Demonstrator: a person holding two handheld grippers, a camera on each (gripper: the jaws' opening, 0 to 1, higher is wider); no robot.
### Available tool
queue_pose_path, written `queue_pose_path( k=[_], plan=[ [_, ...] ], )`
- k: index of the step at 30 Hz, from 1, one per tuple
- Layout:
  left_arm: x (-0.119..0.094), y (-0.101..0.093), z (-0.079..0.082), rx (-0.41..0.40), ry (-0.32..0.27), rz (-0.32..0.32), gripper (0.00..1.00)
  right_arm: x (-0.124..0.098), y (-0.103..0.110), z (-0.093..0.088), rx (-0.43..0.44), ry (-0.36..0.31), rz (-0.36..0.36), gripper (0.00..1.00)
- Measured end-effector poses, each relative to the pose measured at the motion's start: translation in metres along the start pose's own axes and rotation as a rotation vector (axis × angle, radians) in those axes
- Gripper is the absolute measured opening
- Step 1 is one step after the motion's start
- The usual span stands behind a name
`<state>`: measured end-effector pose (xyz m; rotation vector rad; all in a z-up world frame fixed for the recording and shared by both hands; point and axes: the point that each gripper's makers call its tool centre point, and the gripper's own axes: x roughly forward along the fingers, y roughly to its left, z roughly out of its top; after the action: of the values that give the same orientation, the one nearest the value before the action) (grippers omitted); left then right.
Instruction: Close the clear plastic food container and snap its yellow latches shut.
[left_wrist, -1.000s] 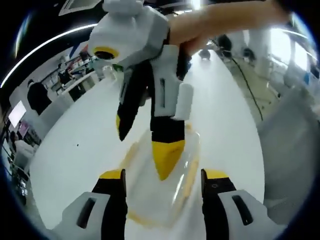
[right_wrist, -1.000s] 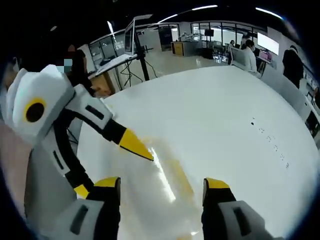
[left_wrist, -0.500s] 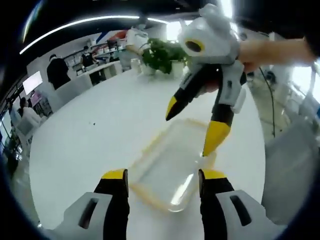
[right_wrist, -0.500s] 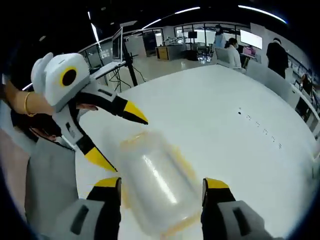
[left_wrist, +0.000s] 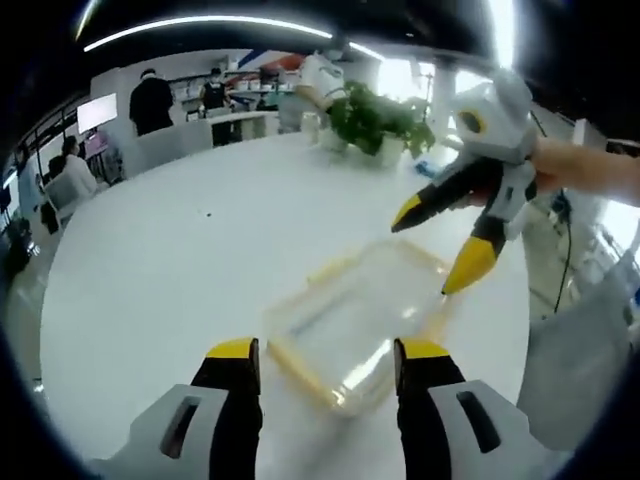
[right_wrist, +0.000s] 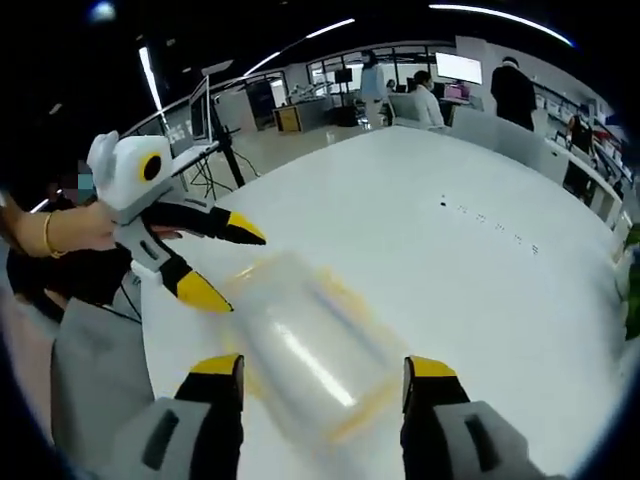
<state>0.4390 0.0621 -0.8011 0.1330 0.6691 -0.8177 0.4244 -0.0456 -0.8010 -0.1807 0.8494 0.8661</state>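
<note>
Container (left_wrist: 355, 325): clear plastic food box with yellow trim, lying flat on the round white table (left_wrist: 180, 270), lid seated on top as far as the blur allows. In the right gripper view it (right_wrist: 305, 345) reads as a smeared clear block with yellow edges, so whether any latch is already snapped cannot be told.

Left gripper (left_wrist: 325, 355): jaws parted, nothing between them. The box sits straight ahead of and just past its yellow tips, roughly centred between the jaws. Long axis runs diagonally away from this gripper, near end at the tips, far end toward the potted plant (left_wrist: 380, 120).

Right gripper (right_wrist: 325, 370): jaws likewise apart and empty. In the left gripper view it (left_wrist: 440, 245) hangs above the far right corner of the box, tips pointing down at it but clear of the plastic. In its own view the box lies just ahead of the tips, with the left gripper (right_wrist: 215, 260) hovering off the far left end.

Judgement: the two grippers stand at opposite ends of the long axis, each close to one short side. The yellow latch strips (left_wrist: 300, 372) run along the edges; the near one is closest to the left gripper, the far corner to the right. Neither tool touches the box.
</note>
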Motion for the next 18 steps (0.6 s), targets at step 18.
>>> queue_pose_path(
  k=[18],
  plan=[
    [0.0, 0.011, -0.013, -0.157, 0.02, 0.037, 0.49, -0.003, -0.014, -0.027, 0.118, 0.044, -0.086, 0.58]
  ],
)
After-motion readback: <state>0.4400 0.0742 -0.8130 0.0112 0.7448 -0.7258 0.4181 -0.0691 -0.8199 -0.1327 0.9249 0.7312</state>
